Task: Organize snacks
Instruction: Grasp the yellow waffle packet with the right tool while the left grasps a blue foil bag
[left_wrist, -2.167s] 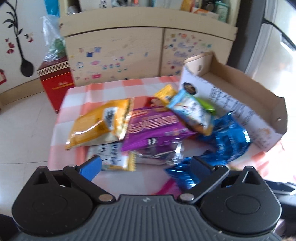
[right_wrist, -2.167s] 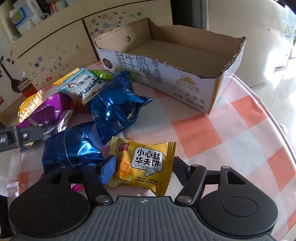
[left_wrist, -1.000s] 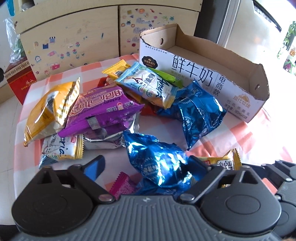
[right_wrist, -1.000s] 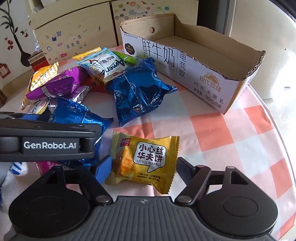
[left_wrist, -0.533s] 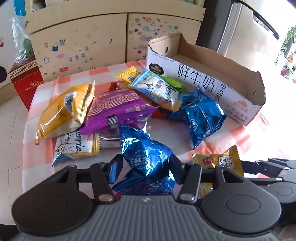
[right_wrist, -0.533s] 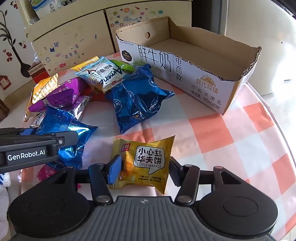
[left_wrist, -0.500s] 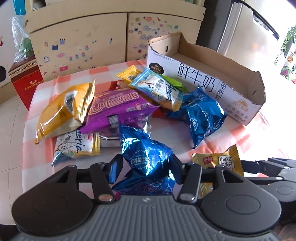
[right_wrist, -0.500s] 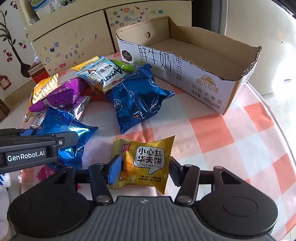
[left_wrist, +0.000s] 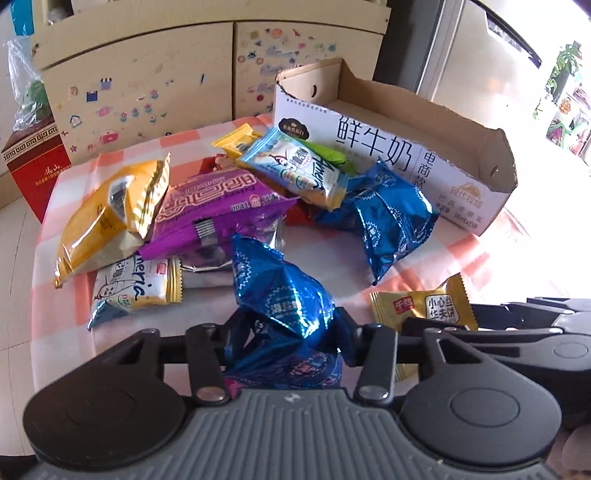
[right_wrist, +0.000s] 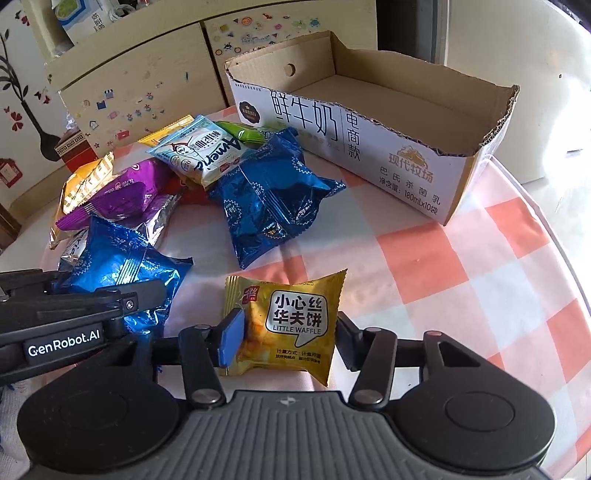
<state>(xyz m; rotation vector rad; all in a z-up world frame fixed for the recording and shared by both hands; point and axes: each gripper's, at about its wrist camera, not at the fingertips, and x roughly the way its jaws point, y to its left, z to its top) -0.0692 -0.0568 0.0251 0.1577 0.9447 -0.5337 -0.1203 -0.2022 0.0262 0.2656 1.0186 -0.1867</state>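
A shiny blue foil snack packet with white zigzag trim (left_wrist: 280, 295) sits by a yellow waffle packet with a white speech-bubble label (right_wrist: 284, 321). The tablecloth (right_wrist: 443, 258) is checked orange-pink and white, and the cardboard box (right_wrist: 369, 147) is brown inside, white with black characters outside. Farther back lie a purple packet (left_wrist: 214, 206) and a golden-yellow packet (left_wrist: 110, 210).

Your left hand-held gripper (left_wrist: 286, 334) has a grey ribbed body with a small white logo at its front edge, flanked by two round matte-black housings. Black linkage bars run forward from silver pivot screws. Seen from the right wrist camera, its side bar carries white "GenRobot.AI" lettering and a small screw. Your right hand-held gripper (right_wrist: 284, 341) is built the same: grey ribbed centre, black discs, silver screws, black links. One of its fingers (right_wrist: 231, 341) wears a blue pad.
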